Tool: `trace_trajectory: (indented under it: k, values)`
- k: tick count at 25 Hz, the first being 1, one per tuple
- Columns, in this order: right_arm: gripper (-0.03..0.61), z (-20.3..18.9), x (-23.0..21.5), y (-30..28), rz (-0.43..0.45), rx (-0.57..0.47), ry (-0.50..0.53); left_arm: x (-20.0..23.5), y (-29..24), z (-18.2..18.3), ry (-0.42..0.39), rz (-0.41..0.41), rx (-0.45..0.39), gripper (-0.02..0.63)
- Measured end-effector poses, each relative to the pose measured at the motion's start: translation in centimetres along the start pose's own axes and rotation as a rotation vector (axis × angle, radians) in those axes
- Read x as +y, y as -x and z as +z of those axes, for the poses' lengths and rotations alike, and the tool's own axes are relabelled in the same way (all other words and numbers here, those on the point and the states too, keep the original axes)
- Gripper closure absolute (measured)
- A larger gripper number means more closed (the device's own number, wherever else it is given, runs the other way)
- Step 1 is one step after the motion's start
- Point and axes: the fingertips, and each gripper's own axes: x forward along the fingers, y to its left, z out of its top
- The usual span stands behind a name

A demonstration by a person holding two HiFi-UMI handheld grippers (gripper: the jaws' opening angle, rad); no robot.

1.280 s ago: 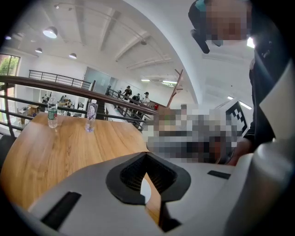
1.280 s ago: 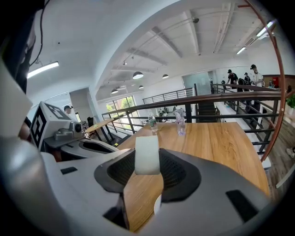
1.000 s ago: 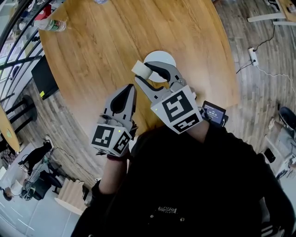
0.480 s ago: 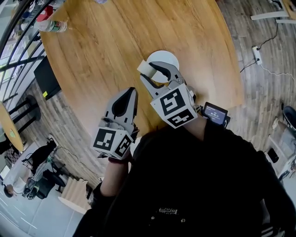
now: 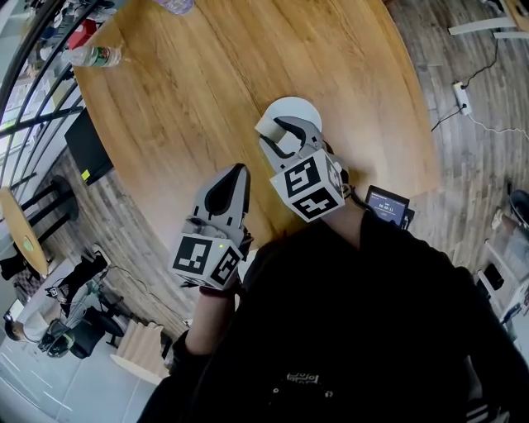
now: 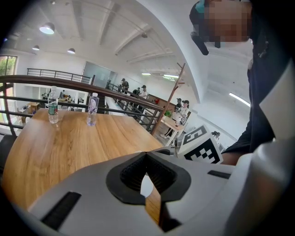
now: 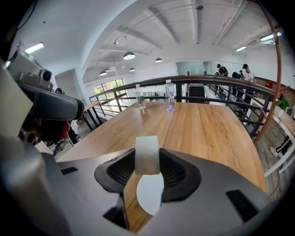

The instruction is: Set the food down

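Observation:
A pale, off-white block of food (image 5: 269,129) sits pinched between the jaws of my right gripper (image 5: 277,130), which is shut on it. In the right gripper view the food (image 7: 147,154) stands upright between the black pads. A small white plate (image 5: 296,110) lies on the round wooden table (image 5: 207,74), and the food hangs over its near left edge. I see the plate (image 7: 150,193) through the gap under the food. Whether food and plate touch I cannot tell. My left gripper (image 5: 237,171) is shut and empty, over the table's near edge to the left.
Two water bottles (image 5: 95,56) (image 5: 173,5) stand at the table's far left; they also show in the right gripper view, bottles (image 7: 139,97) (image 7: 170,102). A black panel (image 5: 87,144) is off the table's left edge. A power strip (image 5: 463,97) lies on the floor at right.
My right gripper has come down toward the plate with the food still in its jaws. The left gripper has stayed where it was.

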Motion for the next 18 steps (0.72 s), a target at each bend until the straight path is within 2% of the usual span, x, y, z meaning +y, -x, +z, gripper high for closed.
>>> trace_trajectory:
  k: [18]
  values:
    - [0.405, -5.3, -1.4, -2.6, -0.035, 0.130, 0.021, -0.7, -0.5, -0.5, 0.005, 0.014, 0.019, 0.607]
